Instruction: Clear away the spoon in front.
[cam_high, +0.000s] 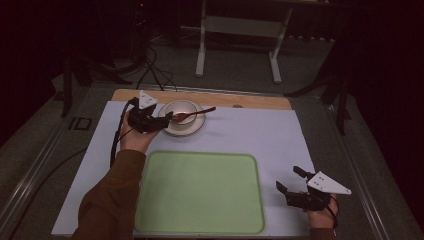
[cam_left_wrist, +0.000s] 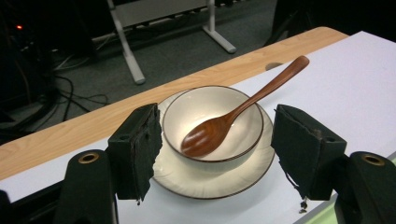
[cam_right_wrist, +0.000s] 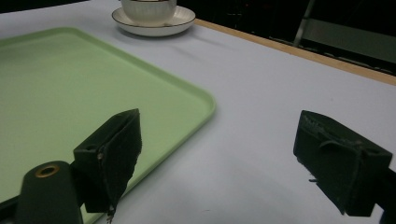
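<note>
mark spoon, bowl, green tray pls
spoon (cam_left_wrist: 205, 135): left gripper view, on its scoop.
bowl (cam_left_wrist: 187, 114): left gripper view, on its inner wall.
green tray (cam_high: 200, 187): high view, on its bare floor.

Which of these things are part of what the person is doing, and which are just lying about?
In the job:
- left tongs, open, reaching toward the dishes
- bowl
- wooden spoon resting in the bowl
- saucer under the bowl

Lying about:
- green tray
- right tongs, open, off to the side
</note>
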